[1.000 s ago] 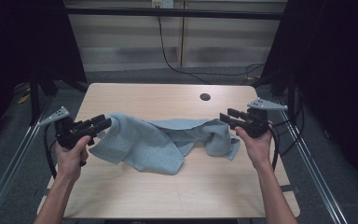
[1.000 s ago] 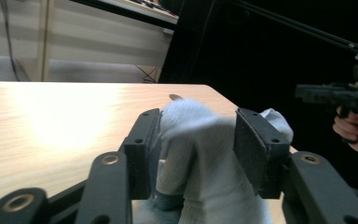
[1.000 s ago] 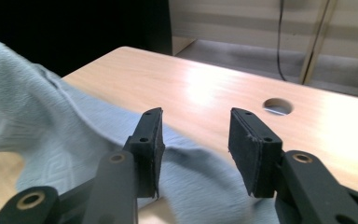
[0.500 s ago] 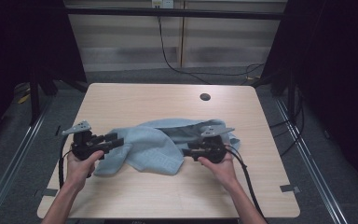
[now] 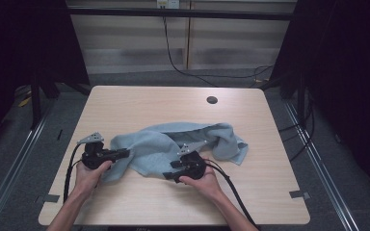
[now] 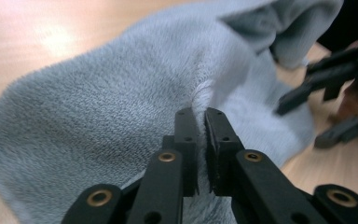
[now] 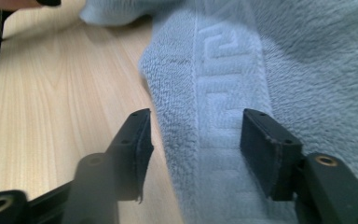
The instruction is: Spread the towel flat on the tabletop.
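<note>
Towel (image 5: 173,144) soft, limp, light; take it at the hem. Left gripper (image 6: 200,116) pinches a fold; right gripper (image 7: 196,140), jaws just opening, straddles the hem band

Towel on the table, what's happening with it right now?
A person works a grey towel on the wooden table with two handheld grippers. The left gripper is shut on a pinched fold of the towel. The right gripper has just been opening; its jaws stand apart over the towel's patterned border, not pressing it. The towel lies crumpled, not spread flat.
</note>
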The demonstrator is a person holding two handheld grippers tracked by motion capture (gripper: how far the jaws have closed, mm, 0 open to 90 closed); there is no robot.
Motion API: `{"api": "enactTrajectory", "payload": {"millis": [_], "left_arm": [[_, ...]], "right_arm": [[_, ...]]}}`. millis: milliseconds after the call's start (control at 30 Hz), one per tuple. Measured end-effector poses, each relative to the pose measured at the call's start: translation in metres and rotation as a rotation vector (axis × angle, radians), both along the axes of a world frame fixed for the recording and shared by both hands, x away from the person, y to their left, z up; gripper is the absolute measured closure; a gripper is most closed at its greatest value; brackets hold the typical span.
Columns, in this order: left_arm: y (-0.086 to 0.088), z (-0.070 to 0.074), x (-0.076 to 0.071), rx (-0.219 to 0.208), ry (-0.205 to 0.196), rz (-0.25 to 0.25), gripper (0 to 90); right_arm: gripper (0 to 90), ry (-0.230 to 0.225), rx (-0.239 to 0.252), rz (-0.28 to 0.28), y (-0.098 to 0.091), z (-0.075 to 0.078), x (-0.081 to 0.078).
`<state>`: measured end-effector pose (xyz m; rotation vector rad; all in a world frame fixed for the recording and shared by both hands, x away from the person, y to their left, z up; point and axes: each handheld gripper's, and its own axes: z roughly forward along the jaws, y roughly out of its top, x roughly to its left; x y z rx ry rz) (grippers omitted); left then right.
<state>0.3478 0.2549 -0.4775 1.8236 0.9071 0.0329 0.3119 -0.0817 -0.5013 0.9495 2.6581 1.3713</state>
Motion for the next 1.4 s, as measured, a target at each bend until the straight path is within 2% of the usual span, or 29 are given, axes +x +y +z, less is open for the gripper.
{"api": "enactTrajectory", "payload": {"millis": [33,100,133,200,233,267,300,333,400,433,467,500,533,600,633,667,700,733,767,833,933,1000,1033,1100,1167,1200,1300,1333,1400], "left_arm": [[0.0,0.0,0.0,0.0,0.0,0.0,85.2],[0.002,0.006,-0.001,-0.035,-0.01,0.011,85.2],[0.002,0.008,-0.001,-0.045,-0.014,0.01,85.2],[0.002,0.014,-0.002,-0.094,-0.02,0.001,85.0],[0.002,0.014,-0.002,-0.094,-0.02,0.001,85.0],[0.002,0.017,-0.003,-0.113,-0.018,-0.009,85.0],[0.001,0.02,-0.004,-0.101,-0.029,-0.005,84.9],[0.001,0.02,-0.004,-0.101,-0.029,-0.005,84.9],[0.0,0.024,-0.004,-0.112,-0.036,-0.004,84.8],[0.001,0.027,-0.005,-0.119,-0.043,0.0,84.7],[0.001,0.027,-0.005,-0.119,-0.043,0.0,84.7],[0.001,0.03,-0.007,-0.093,-0.061,0.004,84.6],[0.001,0.03,-0.007,-0.093,-0.061,0.004,84.6],[0.004,0.031,-0.008,-0.099,-0.065,0.007,84.7],[0.007,0.033,-0.009,-0.116,-0.079,0.015,84.7],[0.007,0.033,-0.009,-0.116,-0.079,0.015,84.8],[0.009,0.035,-0.009,-0.117,-0.082,0.017,84.8],[0.01,0.036,-0.009,-0.124,-0.08,0.019,84.8],[0.012,0.038,-0.01,-0.127,-0.085,0.02,84.8],[0.01,0.041,-0.012,-0.132,-0.088,0.009,84.7],[0.0,0.051,-0.014,-0.124,-0.104,-0.023,84.7],[-0.004,0.063,-0.018,-0.145,-0.121,-0.047,84.7],[-0.005,0.069,-0.022,-0.156,-0.134,-0.06,84.7],[-0.006,0.082,-0.031,-0.184,-0.145,-0.092,84.7],[-0.008,0.088,-0.037,-0.184,-0.154,-0.104,84.7],[-0.011,0.096,-0.049,-0.166,-0.173,-0.139,84.7],[-0.013,0.1,-0.066,-0.171,-0.167,-0.19,84.3],[-0.014,0.098,-0.07,-0.173,-0.155,-0.203,83.7],[-0.015,0.091,-0.075,-0.15,-0.136,-0.22,79.6]], "right_arm": [[41.9,0.0,0.0,0.0,0.0,0.0,0.0],[41.8,-0.025,-0.031,0.002,0.005,-0.006,-0.002],[41.8,-0.025,-0.031,0.002,0.005,-0.006,-0.002],[47.1,-0.059,-0.058,-0.002,0.008,-0.006,-0.004],[51.0,-0.085,-0.072,-0.012,0.009,-0.006,-0.006],[51.2,-0.143,-0.119,-0.012,0.014,-0.006,-0.01],[51.2,-0.171,-0.142,-0.011,0.017,-0.006,-0.012],[53.4,-0.19,-0.165,-0.021,0.02,-0.006,-0.015],[65.8,-0.191,-0.155,-0.044,0.02,-0.006,-0.014],[71.8,-0.183,-0.144,-0.059,0.018,-0.007,-0.012],[76.9,-0.157,-0.121,-0.068,0.015,-0.007,-0.008],[79.0,-0.107,-0.074,-0.067,0.01,-0.007,-0.004],[79.6,-0.08,-0.042,-0.06,0.006,-0.006,-0.001],[79.8,-0.054,0.019,-0.062,-0.002,-0.001,0.002],[79.8,-0.044,0.059,-0.062,-0.007,0.005,0.004],[79.8,-0.044,0.059,-0.062,-0.007,0.005,0.004],[79.8,-0.04,0.094,-0.069,-0.013,0.012,0.005],[79.7,-0.042,0.131,-0.077,-0.022,0.022,0.006],[79.7,-0.067,0.171,-0.089,-0.035,0.04,0.007],[80.1,-0.083,0.207,-0.103,-0.047,0.056,0.007],[80.2,-0.105,0.237,-0.12,-0.061,0.081,0.005],[80.2,-0.125,0.231,-0.124,-0.067,0.096,0.003],[80.1,-0.131,0.246,-0.123,-0.071,0.103,0.002],[80.0,-0.14,0.282,-0.111,-0.078,0.116,-0.002],[79.8,-0.16,0.291,-0.098,-0.083,0.127,-0.01],[79.6,-0.166,0.292,-0.092,-0.085,0.132,-0.015],[78.8,-0.178,0.304,-0.07,-0.089,0.141,-0.033],[78.7,-0.178,0.305,-0.065,-0.091,0.142,-0.04],[78.9,-0.166,0.3,-0.049,-0.093,0.139,-0.051]]}}
